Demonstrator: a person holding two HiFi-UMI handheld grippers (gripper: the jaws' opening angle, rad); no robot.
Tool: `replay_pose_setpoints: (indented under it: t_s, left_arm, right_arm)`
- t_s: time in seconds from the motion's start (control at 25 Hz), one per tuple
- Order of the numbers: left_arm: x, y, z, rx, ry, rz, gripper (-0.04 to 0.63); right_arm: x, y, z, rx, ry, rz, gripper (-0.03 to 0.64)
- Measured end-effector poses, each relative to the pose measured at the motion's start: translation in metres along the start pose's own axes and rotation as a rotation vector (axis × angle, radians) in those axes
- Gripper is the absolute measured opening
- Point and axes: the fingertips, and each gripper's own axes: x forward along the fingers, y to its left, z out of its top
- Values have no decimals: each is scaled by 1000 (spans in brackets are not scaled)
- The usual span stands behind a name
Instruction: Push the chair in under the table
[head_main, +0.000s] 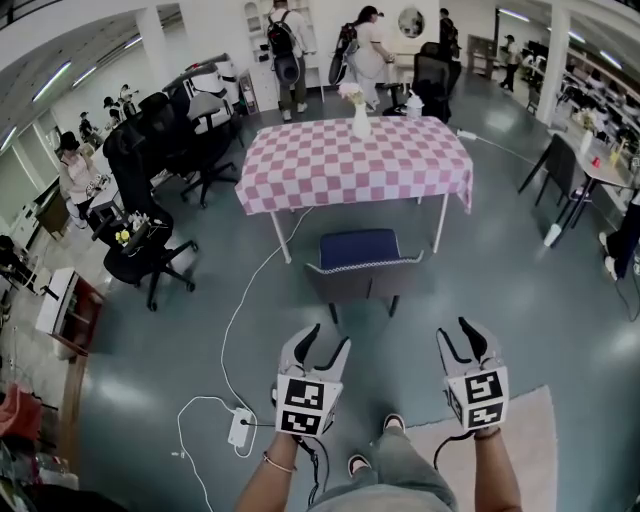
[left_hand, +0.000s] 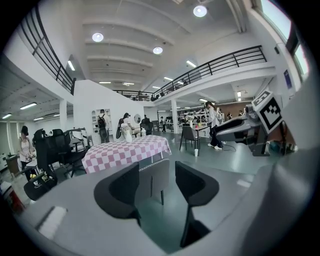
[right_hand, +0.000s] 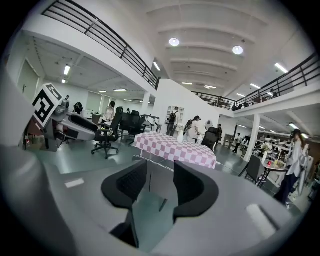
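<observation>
A chair (head_main: 360, 262) with a blue seat and a grey back stands on the floor, pulled out from the near side of a table (head_main: 300, 165) with a pink-and-white checked cloth. A white vase of flowers (head_main: 360, 118) stands on the table. My left gripper (head_main: 328, 345) and right gripper (head_main: 457, 335) hover side by side short of the chair back, both open and empty, touching nothing. In the left gripper view the chair back (left_hand: 154, 176) shows between the open jaws, apart from them. The right gripper view shows the chair back (right_hand: 159, 172) the same way.
Black office chairs (head_main: 150, 250) crowd the left side. A white power strip (head_main: 240, 427) and its cable lie on the floor near my left. A beige rug (head_main: 520, 440) is under my right. A dark chair (head_main: 560, 170) and small table stand far right; people stand behind the table.
</observation>
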Motion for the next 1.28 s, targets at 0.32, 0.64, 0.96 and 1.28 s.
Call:
replay_pose_setpoints:
  t_s: [0.32,0.64,0.96,1.28]
  left_arm:
    - [60,38,4,-19,1,44,229]
    - [156,79,31,-60,37,66,229]
    - [250,110,61,-115,45,95,229]
    - [283,123,20,-130,145,43,229]
  right_arm:
    - [75,-22,6,10,-10,41,152]
    - [182,-71,34,-9,-20,126,152]
    - [274,-122,58,-44,-12,207,152]
    - [327,-96,31,-71,104,434,152]
